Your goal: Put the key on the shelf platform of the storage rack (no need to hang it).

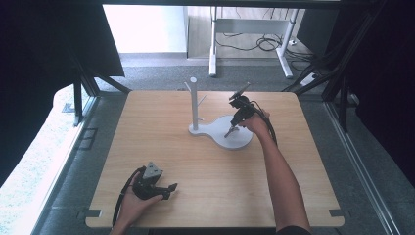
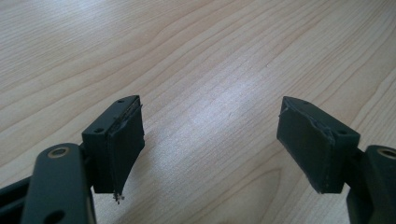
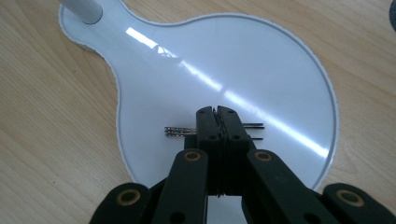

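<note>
Right gripper view puts my right gripper (image 3: 217, 122) clamped across a thin dark metal hairpin-like clip (image 3: 180, 131), whose ends stick out at 9 and 3 o'clock of the closed jaws, just over the glossy white keyhole-shaped stand base (image 3: 261, 60). I cannot tell whether the clip is touching the base or is just clear of it. I judge the step to be carrying this clip towards the white upright post with side pegs (image 1: 194, 103); to do it well I would hold the squeeze steady, lift straight, and keep the clip level so it does not swivel in the pads.

The high view adds the post's pegs and height, at 9 o'clock of my right hand (image 1: 254, 123). The left gripper (image 2: 210, 140) rests at 7 o'clock on the pale wooden worktop (image 1: 205, 171), jaws spread, nothing between them.
</note>
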